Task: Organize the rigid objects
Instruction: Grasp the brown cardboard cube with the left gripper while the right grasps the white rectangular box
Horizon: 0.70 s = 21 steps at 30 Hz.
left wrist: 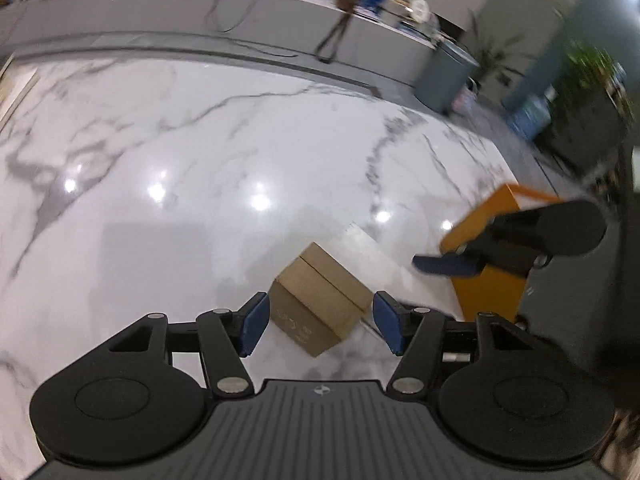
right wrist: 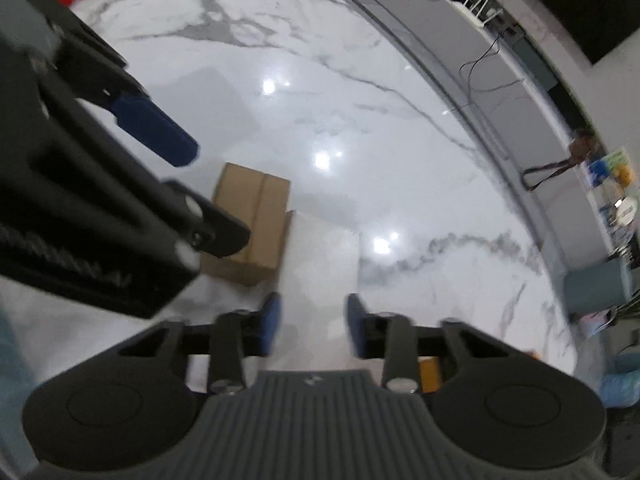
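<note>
At six o'clock in the left wrist view, the left gripper [left wrist: 320,322] is seen with its blue pads spread wide, the cardboard box [left wrist: 320,300] lying between them on the marble table [left wrist: 200,140] and gripped by neither. A white box [left wrist: 372,248] is set just behind the cardboard one, toward one o'clock. At three o'clock the right gripper [left wrist: 444,265] is shown in front of an orange box [left wrist: 492,296]; only one of its blue pads is visible from this side. The step in hand is judged to be an approach to the cardboard box; for the next move the pads would need to be lowered around the box's sides and then closed squarely.

In the right wrist view, the right gripper [right wrist: 314,326] is found at six o'clock, its pads parted with nothing between them, over the white box [right wrist: 320,252]. The cardboard box [right wrist: 250,224] lies at nine o'clock, touching the white box and partly hidden by the left gripper [right wrist: 200,192], which is blurred. A sliver of orange [right wrist: 428,372] is glimpsed behind the finger linkage at five o'clock; its full shape is cut off. The background shelving is too blurred to be read.
</note>
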### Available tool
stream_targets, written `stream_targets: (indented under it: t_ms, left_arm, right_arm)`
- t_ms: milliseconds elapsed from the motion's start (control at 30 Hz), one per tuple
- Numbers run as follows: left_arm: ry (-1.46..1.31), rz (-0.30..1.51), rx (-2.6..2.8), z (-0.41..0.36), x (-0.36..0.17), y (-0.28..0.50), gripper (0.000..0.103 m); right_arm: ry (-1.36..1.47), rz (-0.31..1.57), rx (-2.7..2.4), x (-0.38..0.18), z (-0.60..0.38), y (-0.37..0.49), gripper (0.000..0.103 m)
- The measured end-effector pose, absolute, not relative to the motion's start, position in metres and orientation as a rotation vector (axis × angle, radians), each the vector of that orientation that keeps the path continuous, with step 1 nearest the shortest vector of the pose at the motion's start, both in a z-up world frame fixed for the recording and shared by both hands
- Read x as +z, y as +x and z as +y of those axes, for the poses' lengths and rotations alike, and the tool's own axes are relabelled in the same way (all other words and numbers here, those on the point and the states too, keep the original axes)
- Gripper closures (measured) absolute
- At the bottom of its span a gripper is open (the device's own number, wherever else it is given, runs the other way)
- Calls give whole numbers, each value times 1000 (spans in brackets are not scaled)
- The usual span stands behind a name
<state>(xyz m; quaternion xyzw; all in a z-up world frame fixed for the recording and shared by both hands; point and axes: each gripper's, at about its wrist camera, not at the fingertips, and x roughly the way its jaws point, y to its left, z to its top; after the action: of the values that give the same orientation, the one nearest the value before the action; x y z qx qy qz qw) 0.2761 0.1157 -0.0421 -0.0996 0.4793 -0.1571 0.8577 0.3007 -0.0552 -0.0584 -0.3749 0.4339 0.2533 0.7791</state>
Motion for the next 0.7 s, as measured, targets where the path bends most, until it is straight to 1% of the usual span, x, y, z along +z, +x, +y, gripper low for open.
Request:
stream_targets:
  t_ms: [167,367,500,567,600,633,700]
  left_arm:
    - [-273,1045,-310,119,-49,282,33]
    - [-323,1091,-279,118,-59,289,35]
    - [-290,1089,-257,114,-60,288,35]
    - [-230,1098,-247,106,-60,287,35]
    - [-189,1102,-239,101,-60,285,34]
    - [-165,1087,-233,98,-59,283,34]
    - [-117,1071,-227,91,-57,280,34]
  right_arm:
    - [-766,897,533,-61,-53,314,81]
    - [-680,918,606,-62,-52,310,81]
    - [-684,913,657,-62,-50,297,82]
    - [-714,905,664,-63,-50,292,81]
    - [-729,904,660,-63,-49,291,77]
    - [-752,906,652,-64,-49,290,71]
    - [-797,896,634,-66,-51,287,66]
